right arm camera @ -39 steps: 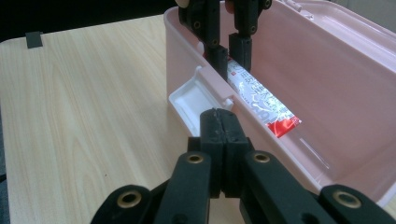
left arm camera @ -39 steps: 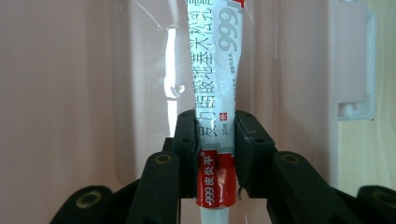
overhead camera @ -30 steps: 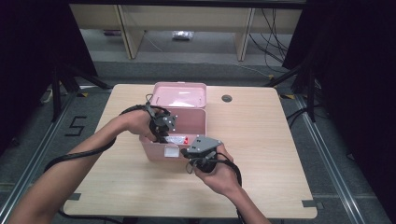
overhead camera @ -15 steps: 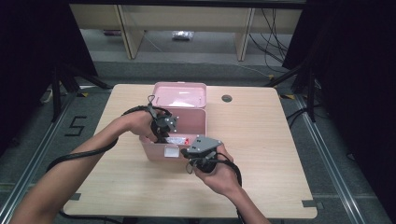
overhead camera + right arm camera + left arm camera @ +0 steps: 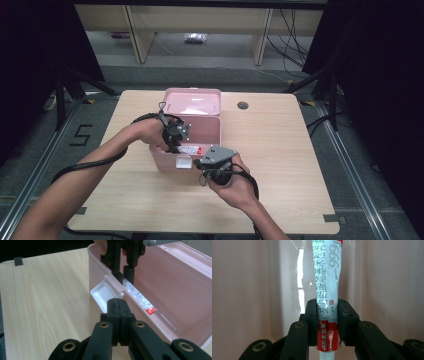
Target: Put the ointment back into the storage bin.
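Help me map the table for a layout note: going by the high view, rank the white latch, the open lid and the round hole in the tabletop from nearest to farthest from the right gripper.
From the right gripper:
1. White latch, on the pink box's front wall, just to its left.
2. Open lid, standing behind the box.
3. Round hole, near the table's far edge.

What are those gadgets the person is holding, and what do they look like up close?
Each is a hand-held gripper: the left hand-held gripper and the right hand-held gripper have two black jaws with flat pads, joined by black links on brass-coloured pivots. The right one carries a grey three-cornered plate on top. A black cable trails back from each. The forearms are bare, with no sleeves.
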The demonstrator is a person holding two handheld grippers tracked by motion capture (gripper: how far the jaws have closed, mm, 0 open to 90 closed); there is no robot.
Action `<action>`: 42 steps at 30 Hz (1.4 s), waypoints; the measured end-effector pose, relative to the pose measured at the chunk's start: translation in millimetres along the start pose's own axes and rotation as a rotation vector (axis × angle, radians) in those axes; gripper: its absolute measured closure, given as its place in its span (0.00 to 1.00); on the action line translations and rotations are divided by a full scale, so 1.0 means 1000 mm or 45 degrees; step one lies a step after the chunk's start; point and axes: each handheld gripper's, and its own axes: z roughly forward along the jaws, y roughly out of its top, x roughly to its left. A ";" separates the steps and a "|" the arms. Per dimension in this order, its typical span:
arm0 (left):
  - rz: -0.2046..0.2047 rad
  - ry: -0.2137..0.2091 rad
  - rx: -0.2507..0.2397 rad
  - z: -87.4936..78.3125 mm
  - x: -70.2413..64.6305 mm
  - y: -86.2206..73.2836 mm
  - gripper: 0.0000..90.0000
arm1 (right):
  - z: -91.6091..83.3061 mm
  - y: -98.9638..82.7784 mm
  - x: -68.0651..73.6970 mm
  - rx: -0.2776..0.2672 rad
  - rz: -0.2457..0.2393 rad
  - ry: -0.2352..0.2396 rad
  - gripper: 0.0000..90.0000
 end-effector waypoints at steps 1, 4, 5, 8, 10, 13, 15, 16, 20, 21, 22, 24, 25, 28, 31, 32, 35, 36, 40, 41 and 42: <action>0.000 -0.001 0.004 0.000 0.000 0.000 0.80 | 0.000 0.000 0.000 0.000 -0.003 -0.001 1.00; -0.014 -0.003 0.007 0.001 0.000 -0.001 0.79 | -0.001 0.000 0.001 0.001 0.015 -0.004 1.00; -0.014 -0.001 0.009 0.002 0.001 -0.001 0.79 | -0.001 0.000 0.000 0.001 0.015 -0.004 1.00; -0.022 -0.003 0.002 0.003 0.001 -0.002 0.79 | -0.001 0.000 0.001 0.006 0.017 0.003 1.00; -0.017 -0.012 0.013 0.004 0.001 -0.002 0.79 | -0.001 0.000 0.000 0.005 0.003 0.005 1.00; -0.003 -0.004 0.012 0.004 0.001 -0.001 0.79 | 0.000 0.000 0.001 0.000 0.017 -0.003 1.00; -0.016 -0.011 -0.004 0.005 0.000 0.000 0.79 | -0.001 0.001 0.001 0.011 0.018 0.005 1.00; -0.007 -0.011 0.005 0.006 0.001 0.000 0.79 | -0.001 0.001 0.001 0.012 0.017 0.004 1.00; -0.006 -0.013 0.004 0.007 0.001 0.000 0.79 | 0.000 0.000 0.001 0.008 0.009 0.004 1.00; -0.007 -0.015 0.005 0.007 0.001 0.000 0.79 | 0.000 0.000 0.001 0.008 0.008 0.004 1.00; -0.017 -0.017 -0.003 0.008 0.001 0.000 0.79 | 0.000 0.000 0.001 0.008 0.008 0.005 1.00; -0.012 -0.017 0.002 0.008 0.001 0.000 0.79 | -0.001 0.001 0.001 0.015 0.009 0.005 1.00; -0.010 -0.018 0.006 0.008 0.001 0.000 0.79 | 0.000 0.001 0.001 0.009 0.013 0.006 1.00; -0.029 -0.028 -0.001 0.009 0.000 0.000 0.79 | -0.001 0.001 0.001 0.012 0.016 0.006 1.00; -0.035 -0.031 0.000 0.012 0.000 0.000 0.79 | 0.000 0.000 0.001 0.007 0.012 0.006 1.00; -0.037 -0.035 0.002 0.012 0.000 0.000 0.79 | -0.001 0.001 0.001 0.016 0.010 0.006 1.00; -0.033 -0.039 0.009 0.013 0.001 0.000 0.79 | 0.000 0.001 0.001 0.008 0.011 0.006 1.00; -0.025 -0.038 0.014 0.013 0.001 0.000 0.79 | -0.001 0.001 0.001 0.010 0.016 0.007 1.00; -0.017 -0.033 0.014 0.014 0.001 0.001 0.79 | 0.000 0.001 -0.001 0.002 -0.021 0.000 1.00; -0.017 -0.034 0.015 0.014 0.001 0.001 0.79 | 0.000 0.001 0.000 -0.003 -0.018 -0.003 1.00; -0.021 -0.039 0.014 0.014 0.001 0.001 0.79 | 0.001 0.001 0.000 -0.006 -0.020 -0.007 1.00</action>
